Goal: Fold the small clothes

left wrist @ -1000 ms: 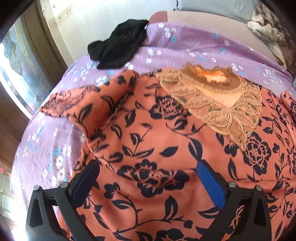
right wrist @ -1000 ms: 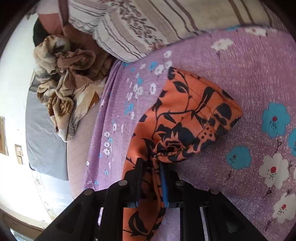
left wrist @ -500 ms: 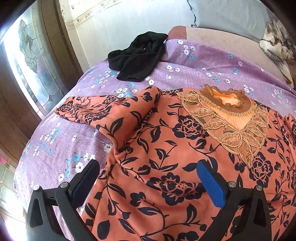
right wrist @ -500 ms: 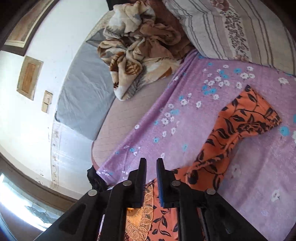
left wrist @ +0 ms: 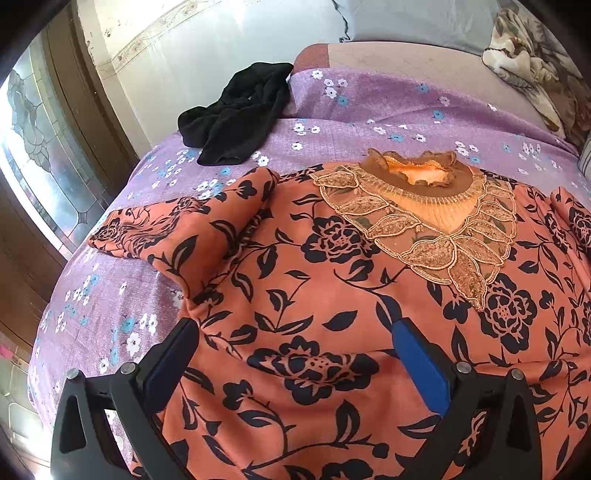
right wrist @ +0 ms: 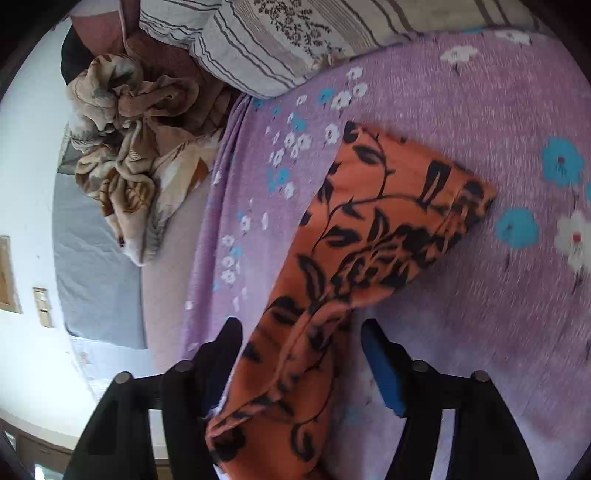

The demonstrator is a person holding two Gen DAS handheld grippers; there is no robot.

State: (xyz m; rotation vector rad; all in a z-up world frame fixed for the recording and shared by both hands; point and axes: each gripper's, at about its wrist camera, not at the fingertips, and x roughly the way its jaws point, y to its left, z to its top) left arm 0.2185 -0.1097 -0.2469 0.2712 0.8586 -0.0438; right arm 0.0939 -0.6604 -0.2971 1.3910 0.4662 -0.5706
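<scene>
An orange top with black flowers (left wrist: 332,295) lies face up on the purple flowered bedsheet (left wrist: 369,107). Its gold lace collar (left wrist: 424,214) points to the far side, and its left sleeve (left wrist: 177,232) lies partly folded over the body. My left gripper (left wrist: 291,332) is open and hovers over the lower chest of the top. In the right wrist view the top's right sleeve (right wrist: 369,229) lies on the sheet (right wrist: 480,110). My right gripper (right wrist: 301,332) is open, its fingers either side of the sleeve near the shoulder.
A black garment (left wrist: 236,114) lies crumpled at the far left of the bed. A beige patterned blanket (right wrist: 129,147) and a striped pillow (right wrist: 295,33) sit at the head of the bed. A wall and a glass door (left wrist: 44,147) stand to the left.
My right gripper was shut on the sleeve, lifted away shut, and now stands open around the sleeve lying on the sheet. The left gripper pulled back slightly and stayed open.
</scene>
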